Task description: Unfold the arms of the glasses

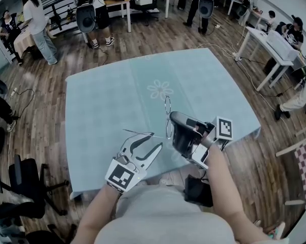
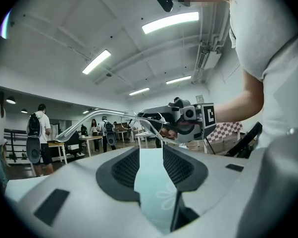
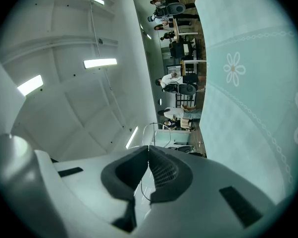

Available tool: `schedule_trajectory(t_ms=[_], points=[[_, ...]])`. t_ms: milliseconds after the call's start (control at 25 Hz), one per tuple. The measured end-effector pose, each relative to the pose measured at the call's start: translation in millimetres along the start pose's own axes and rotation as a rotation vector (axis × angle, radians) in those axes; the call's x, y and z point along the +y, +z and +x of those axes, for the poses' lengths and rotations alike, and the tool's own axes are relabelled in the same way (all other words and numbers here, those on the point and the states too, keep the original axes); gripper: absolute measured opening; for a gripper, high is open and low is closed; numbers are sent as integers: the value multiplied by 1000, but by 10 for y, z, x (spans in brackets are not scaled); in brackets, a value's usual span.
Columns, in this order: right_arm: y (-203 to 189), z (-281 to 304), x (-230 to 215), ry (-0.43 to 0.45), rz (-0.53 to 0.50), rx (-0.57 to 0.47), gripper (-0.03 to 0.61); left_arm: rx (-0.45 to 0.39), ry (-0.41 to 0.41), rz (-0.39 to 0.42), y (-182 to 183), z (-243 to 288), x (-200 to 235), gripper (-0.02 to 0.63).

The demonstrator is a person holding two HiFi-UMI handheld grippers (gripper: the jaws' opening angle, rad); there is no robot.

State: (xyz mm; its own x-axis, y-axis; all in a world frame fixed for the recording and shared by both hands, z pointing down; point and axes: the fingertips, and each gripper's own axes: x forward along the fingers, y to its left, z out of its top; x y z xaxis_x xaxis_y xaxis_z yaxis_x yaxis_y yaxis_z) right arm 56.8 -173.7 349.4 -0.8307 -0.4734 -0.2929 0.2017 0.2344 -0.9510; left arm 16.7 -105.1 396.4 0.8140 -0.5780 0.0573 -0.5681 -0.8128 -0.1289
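Clenched on the thin wire rim of the glasses, the jaws of the right gripper are pinching the frame near one lens, with the wire showing both above and below the pads. The right gripper is holding the pair in the air over the near part of the table, which is lying under a pale blue cloth with a flower print.

The jaws of the left gripper are standing apart with only cloth showing between them, so that gripper is gripping nothing. In the head view the left gripper is pointing up and to the right, toward the glasses.

One glasses arm is reaching out from the front of the frame. In the head view this arm is running sideways to the person's left, passing just beyond the left fingertips, and its curved free end is lying on the left gripper's side. The left gripper is the nearer one to that end, and I judge it is the one placed to work the arm while the right one is steadying the front.

Counting: one pair of glasses, two lens rings, two grippers, and one arm plainly showing. I cannot make out the second arm.
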Motion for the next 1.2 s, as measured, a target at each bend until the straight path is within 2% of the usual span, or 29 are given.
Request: schedule_trajectory(t_ms=[360, 640, 760, 880, 1200], points=[[115, 0, -36, -4, 19, -79, 12, -24, 21, 0, 129, 191, -17, 149], [148, -8, -50, -10, 29, -116, 12, -28, 72, 2, 141, 237, 40, 147], [162, -19, -57, -10, 34, -113, 12, -42, 88, 2, 169, 247, 46, 79], [158, -11, -51, -4, 39, -112, 12, -46, 93, 2, 168, 240, 37, 41], [143, -14, -56, 7, 41, -107, 12, -53, 114, 5, 143, 194, 67, 37]])
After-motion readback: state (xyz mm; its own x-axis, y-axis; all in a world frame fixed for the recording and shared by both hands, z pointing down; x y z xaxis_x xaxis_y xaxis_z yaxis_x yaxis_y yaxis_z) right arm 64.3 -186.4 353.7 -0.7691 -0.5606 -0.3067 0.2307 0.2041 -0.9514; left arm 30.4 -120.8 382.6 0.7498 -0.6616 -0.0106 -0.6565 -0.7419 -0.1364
